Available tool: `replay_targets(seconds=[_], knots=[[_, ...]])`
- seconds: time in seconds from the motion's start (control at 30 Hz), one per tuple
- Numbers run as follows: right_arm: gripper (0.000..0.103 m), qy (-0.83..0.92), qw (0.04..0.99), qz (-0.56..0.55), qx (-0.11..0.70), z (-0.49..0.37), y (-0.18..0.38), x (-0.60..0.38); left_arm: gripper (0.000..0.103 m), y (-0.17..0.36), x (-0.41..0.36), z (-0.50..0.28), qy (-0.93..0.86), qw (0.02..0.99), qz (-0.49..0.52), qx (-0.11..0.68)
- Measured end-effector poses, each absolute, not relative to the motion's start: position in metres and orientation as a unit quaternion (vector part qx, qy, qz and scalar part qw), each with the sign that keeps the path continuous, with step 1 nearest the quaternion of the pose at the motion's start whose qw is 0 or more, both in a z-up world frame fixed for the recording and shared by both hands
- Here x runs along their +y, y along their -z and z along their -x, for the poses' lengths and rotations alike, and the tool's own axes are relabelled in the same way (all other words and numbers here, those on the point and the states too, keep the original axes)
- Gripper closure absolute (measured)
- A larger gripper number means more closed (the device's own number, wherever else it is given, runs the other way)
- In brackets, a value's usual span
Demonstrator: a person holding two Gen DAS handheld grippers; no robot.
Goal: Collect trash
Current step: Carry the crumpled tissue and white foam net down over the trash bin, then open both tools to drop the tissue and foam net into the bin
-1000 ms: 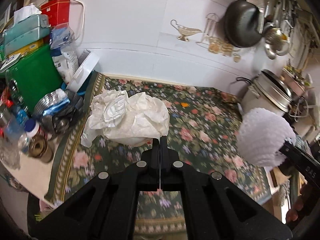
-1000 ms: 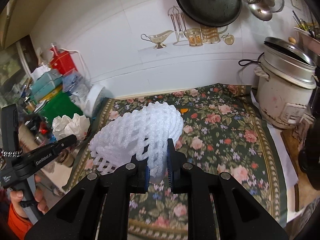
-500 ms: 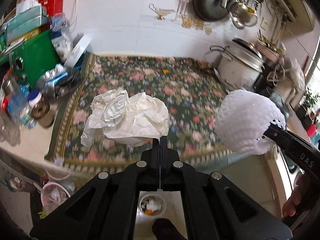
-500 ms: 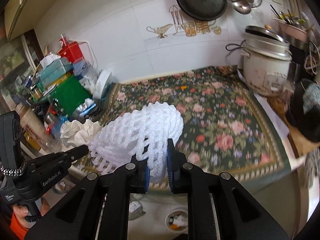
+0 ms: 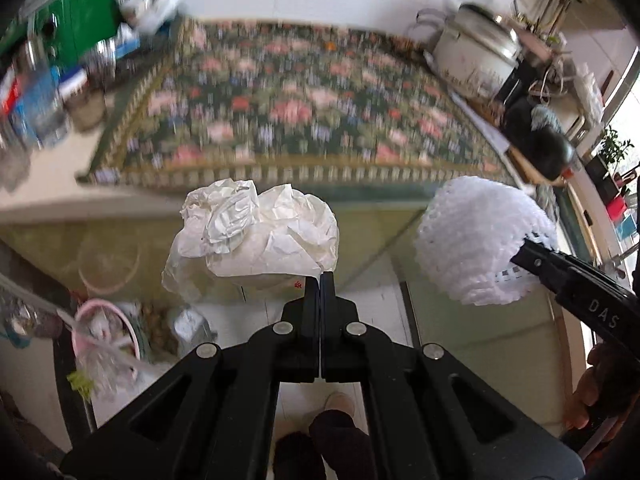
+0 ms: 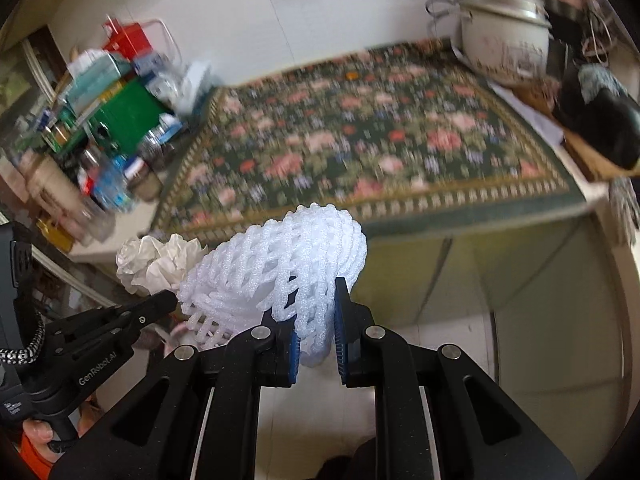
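My left gripper (image 5: 321,280) is shut on a crumpled white paper wad (image 5: 256,236) and holds it in the air in front of the counter's edge. The wad also shows in the right wrist view (image 6: 154,258). My right gripper (image 6: 315,320) is shut on a white foam fruit net (image 6: 280,268), held up beside the left one. The net also shows at the right of the left wrist view (image 5: 480,240), pinched by the black right gripper (image 5: 528,246).
The counter with a floral mat (image 5: 300,108) lies ahead and below. Clutter of boxes and bottles (image 6: 100,128) fills its left end; a rice cooker (image 6: 504,40) stands at the right. A pink bin with trash (image 5: 108,336) sits on the floor at lower left.
Both grippers have pulled back and away from the counter with their loads. The view now takes in the cabinet front and the floor; the background is motion-blurred.
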State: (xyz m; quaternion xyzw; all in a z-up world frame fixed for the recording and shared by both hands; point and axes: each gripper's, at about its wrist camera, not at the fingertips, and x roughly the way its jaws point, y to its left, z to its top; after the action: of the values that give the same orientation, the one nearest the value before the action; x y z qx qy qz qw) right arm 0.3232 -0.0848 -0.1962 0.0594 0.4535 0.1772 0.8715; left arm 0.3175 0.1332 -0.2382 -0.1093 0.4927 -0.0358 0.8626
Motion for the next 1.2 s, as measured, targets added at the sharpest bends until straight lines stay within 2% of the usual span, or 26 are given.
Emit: replay_targets(seconds=[0.2, 0.63, 0.93, 1.03, 1.2], knots=[[0.090, -0.156, 0.848, -0.055, 0.504, -0.323, 0.263, -0.096, 0.103, 0.317, 0.127, -0.322, 0.042, 0.826, 0.120, 0.549], [0.090, -0.133, 0.789, -0.053, 0.597, -0.361, 0.484, -0.120, 0.103, 0.540, 0.099, -0.358, 0.028, 0.772, 0.168, 0.613], [0.090, -0.155, 0.777, -0.044, 0.608, -0.380, 0.622, -0.134, 0.103, 0.703, 0.084, -0.393, 0.029, 0.748, 0.189, 0.636], [0.090, -0.163, 0.773, -0.034, 0.612, -0.387, 0.661, -0.131, 0.103, 0.745, 0.083, -0.402, 0.031, 0.738, 0.205, 0.642], [0.090, -0.184, 0.763, -0.017, 0.620, -0.395, 0.706, -0.121, 0.100, 0.784, 0.093, -0.403, 0.031, 0.727, 0.225, 0.648]])
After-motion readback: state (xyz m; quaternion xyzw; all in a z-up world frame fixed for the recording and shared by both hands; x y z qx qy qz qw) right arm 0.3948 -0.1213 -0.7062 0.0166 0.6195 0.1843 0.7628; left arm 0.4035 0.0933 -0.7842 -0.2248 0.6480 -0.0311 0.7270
